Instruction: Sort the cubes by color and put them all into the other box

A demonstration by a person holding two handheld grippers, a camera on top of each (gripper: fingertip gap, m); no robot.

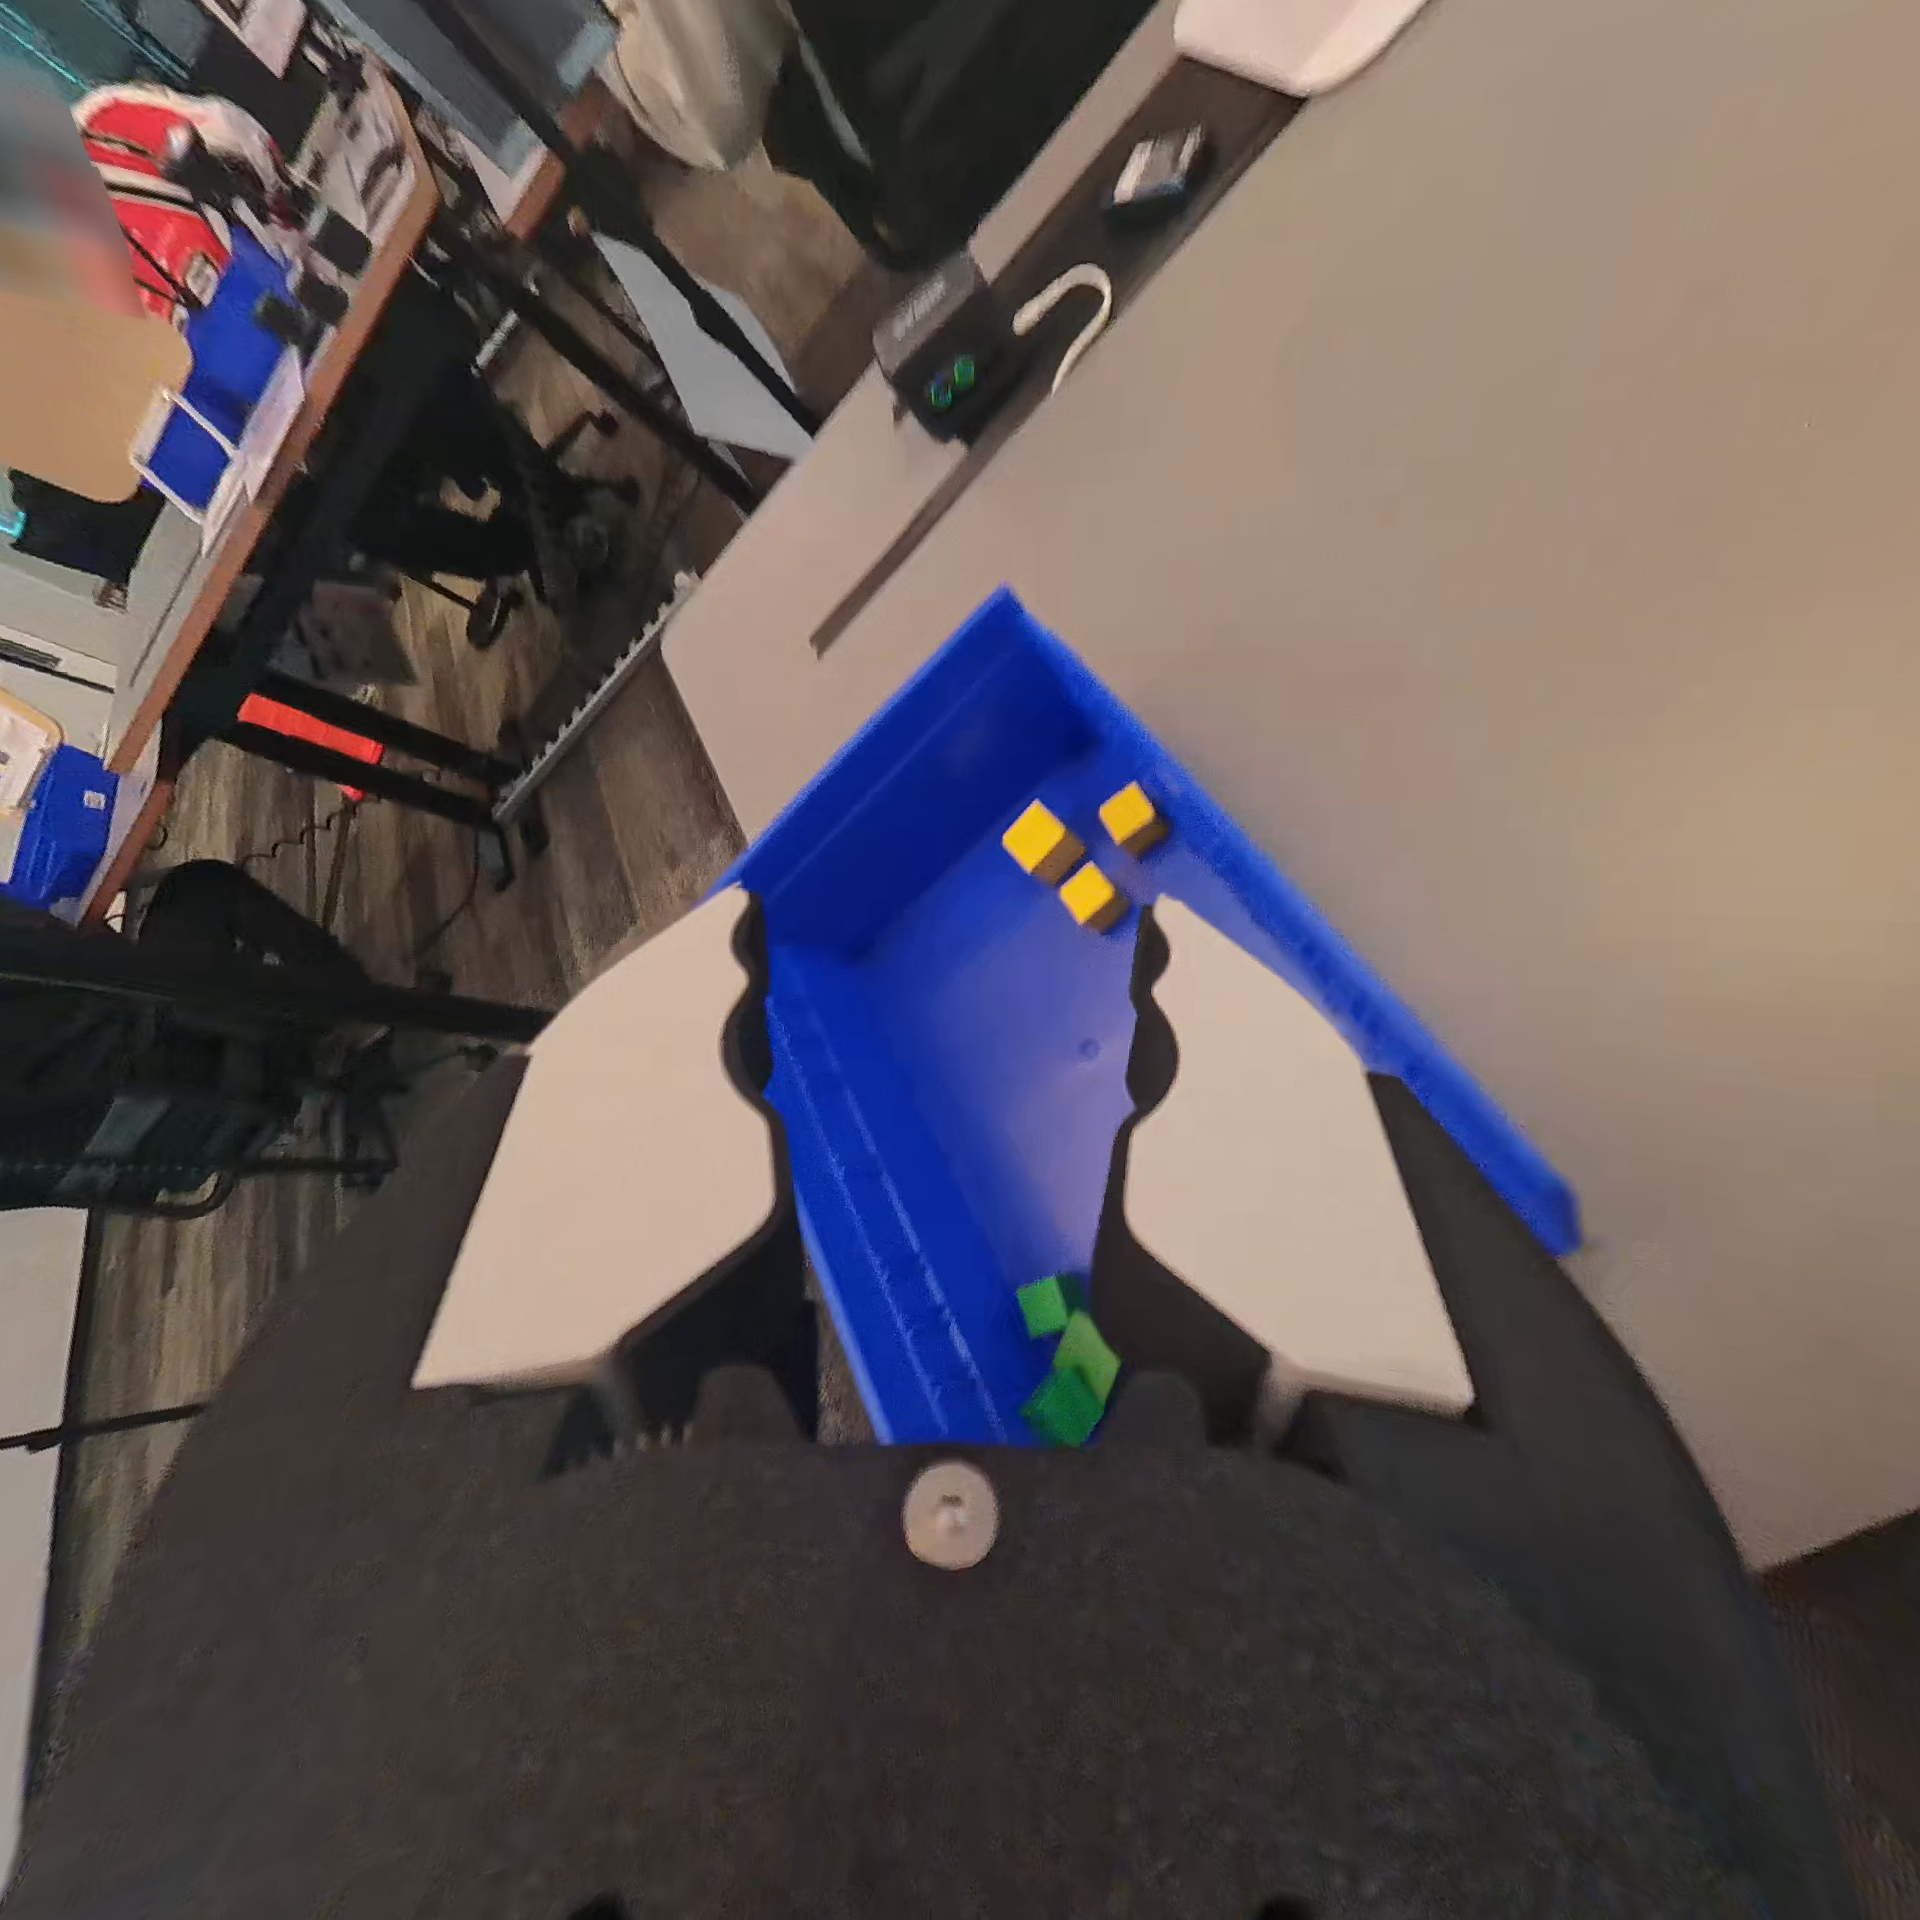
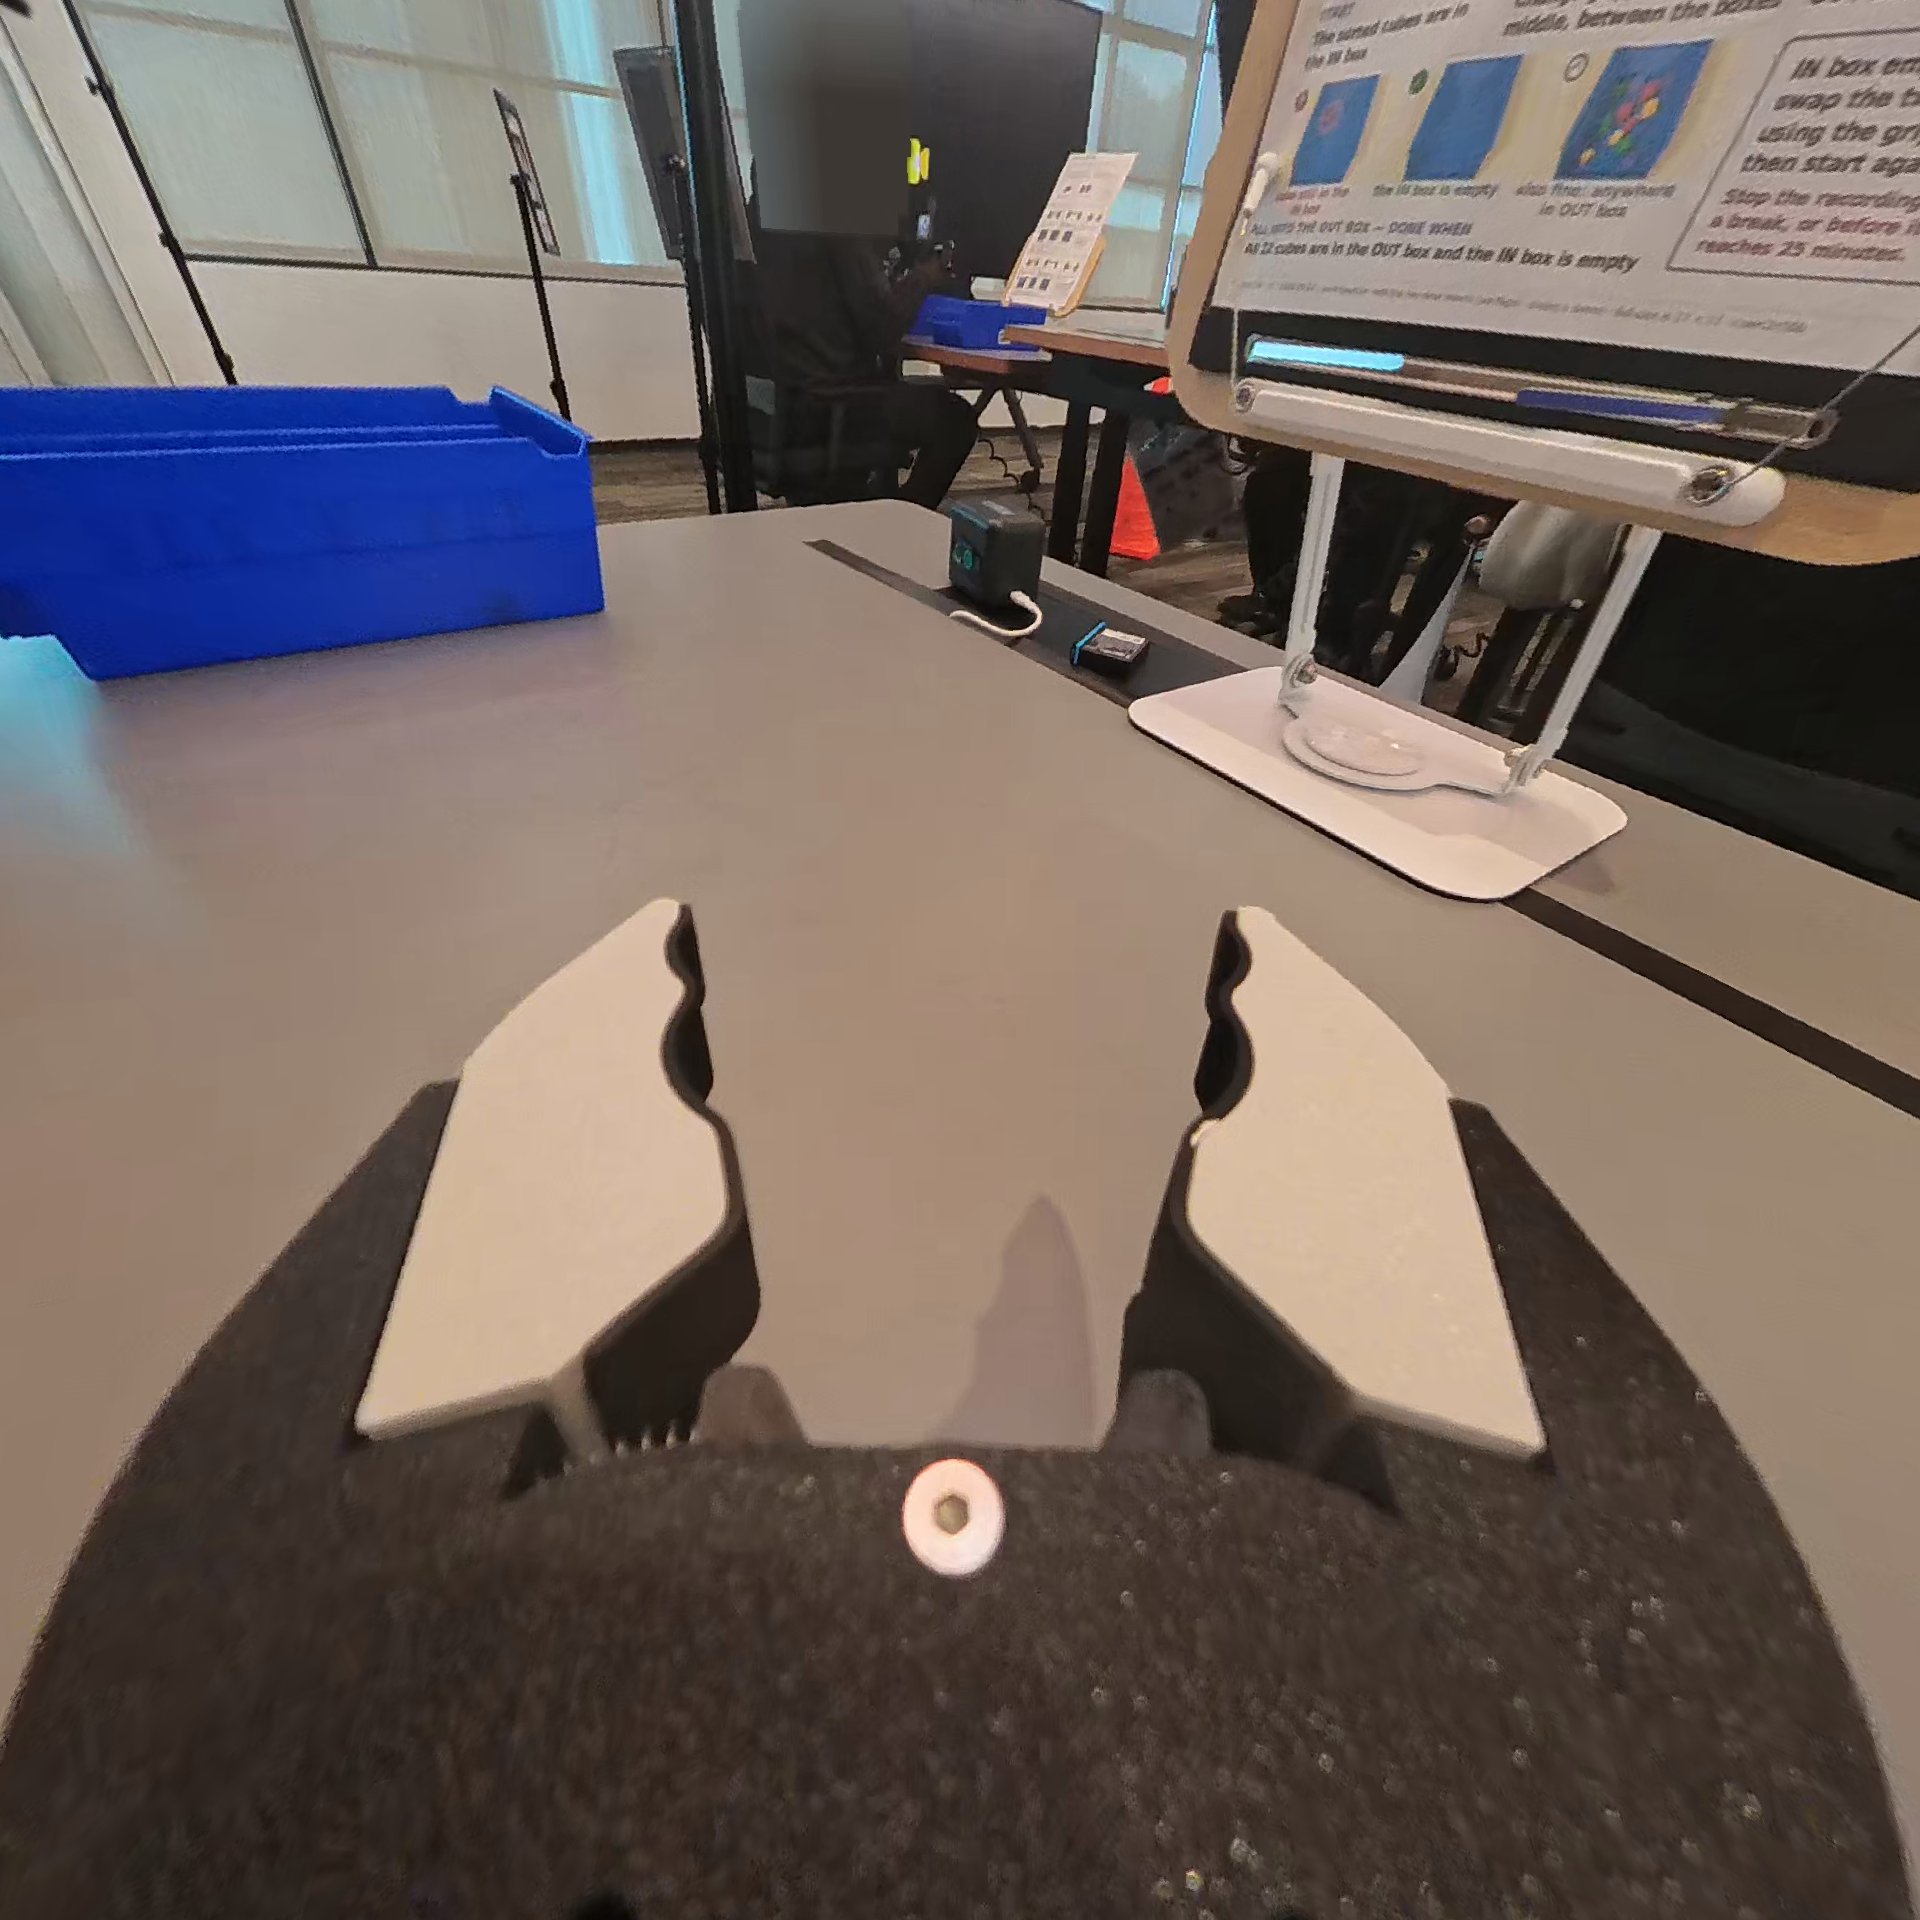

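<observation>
In the left wrist view a blue box lies on the grey table, seen from above. Three yellow cubes sit together near its far corner. Some green cubes sit at its near end, partly hidden by my gripper body. My left gripper is open and empty, held above the box. In the right wrist view my right gripper is open and empty, low over bare table. A blue box stands at the far left of that view; its inside is hidden.
A white stand holding an instruction board is at the table's right rear. A small black device with a white cable and a small dark block lie on the table's dark strip. The table edge drops to the floor left of the box.
</observation>
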